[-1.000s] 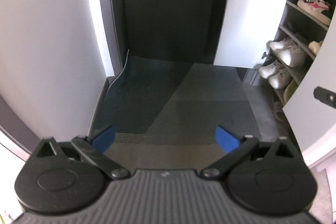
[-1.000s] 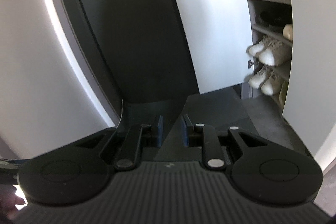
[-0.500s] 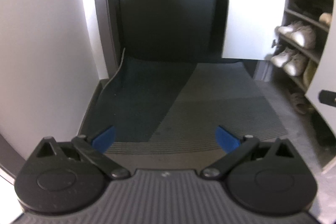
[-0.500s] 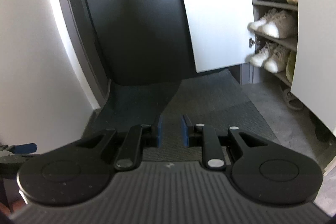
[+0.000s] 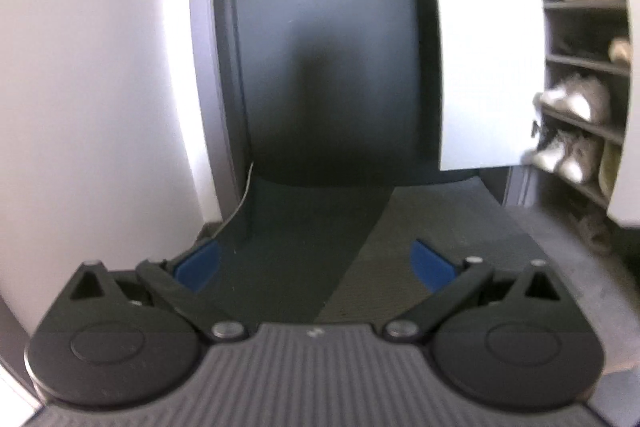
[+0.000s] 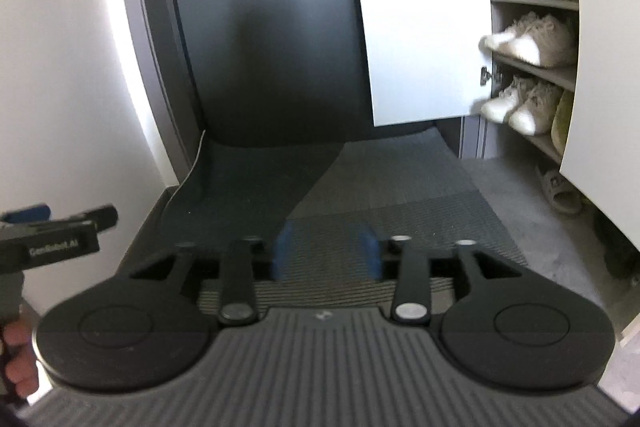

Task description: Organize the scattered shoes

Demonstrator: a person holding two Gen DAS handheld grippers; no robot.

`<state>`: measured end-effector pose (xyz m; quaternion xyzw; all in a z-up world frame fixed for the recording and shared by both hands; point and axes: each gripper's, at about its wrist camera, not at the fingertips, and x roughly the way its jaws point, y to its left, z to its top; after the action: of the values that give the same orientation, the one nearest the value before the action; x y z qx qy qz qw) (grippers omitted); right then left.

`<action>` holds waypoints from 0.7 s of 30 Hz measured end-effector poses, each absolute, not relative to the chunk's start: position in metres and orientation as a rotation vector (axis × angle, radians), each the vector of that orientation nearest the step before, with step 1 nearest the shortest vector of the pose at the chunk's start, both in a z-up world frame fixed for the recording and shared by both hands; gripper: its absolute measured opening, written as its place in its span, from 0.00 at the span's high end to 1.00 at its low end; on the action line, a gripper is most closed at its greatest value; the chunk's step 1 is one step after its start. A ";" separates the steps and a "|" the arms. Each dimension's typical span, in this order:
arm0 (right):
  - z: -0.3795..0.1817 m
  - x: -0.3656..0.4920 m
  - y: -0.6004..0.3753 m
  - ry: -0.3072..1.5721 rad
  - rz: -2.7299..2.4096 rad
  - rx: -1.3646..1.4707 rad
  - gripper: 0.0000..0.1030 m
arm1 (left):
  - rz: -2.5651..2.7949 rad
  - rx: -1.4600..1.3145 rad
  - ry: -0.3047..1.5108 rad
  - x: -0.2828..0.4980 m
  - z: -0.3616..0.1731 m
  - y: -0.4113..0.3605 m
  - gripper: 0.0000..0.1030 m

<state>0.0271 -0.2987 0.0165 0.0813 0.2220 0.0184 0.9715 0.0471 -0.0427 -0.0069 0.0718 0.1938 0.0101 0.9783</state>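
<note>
Right wrist view, entryway, ordered from largest feature to smallest. Dark door (image 6: 260, 27) fills the background, with a ribbed floor mat (image 6: 380, 183) laid before it to catch dirt. At right, the shoe cabinet (image 6: 532, 1) stands with its white cabinet door (image 6: 424, 19) swung open — presumably to receive footwear; white sneakers (image 6: 524, 41) already sit in pairs on its shelves. Right gripper (image 6: 326, 253) hangs over the mat, its jaws having just been opening, now apart with nothing between them, a readiness for a pickup. Left gripper (image 5: 316, 263) likewise spread and empty; its body, seen at the left edge, bears lettering that appears to read "GenRobot.AI". One loose grey slipper (image 6: 560, 191) lies on the floor beside the cabinet — the likely remaining item.
</note>
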 end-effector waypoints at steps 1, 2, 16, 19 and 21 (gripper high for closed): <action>0.010 0.024 -0.298 0.441 0.035 0.161 0.26 | 0.025 0.143 0.402 0.046 -0.013 -0.042 0.00; 0.007 0.023 -0.297 0.435 0.032 0.159 0.25 | 0.021 0.131 0.420 0.045 -0.016 -0.040 0.00; -0.014 0.026 -0.271 0.439 0.004 0.159 0.17 | 0.026 0.087 0.505 0.047 -0.036 -0.029 0.00; -0.014 0.028 -0.266 0.433 0.013 0.162 0.17 | 0.031 0.097 0.527 0.051 -0.040 -0.030 0.00; -0.013 0.026 -0.261 0.427 0.018 0.146 0.17 | 0.029 0.090 0.540 0.051 -0.042 -0.028 0.00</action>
<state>0.0264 -0.2612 -0.0135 0.0723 0.2119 0.0089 0.9746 0.0512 -0.0275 -0.0421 0.0446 0.2664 0.0141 0.9627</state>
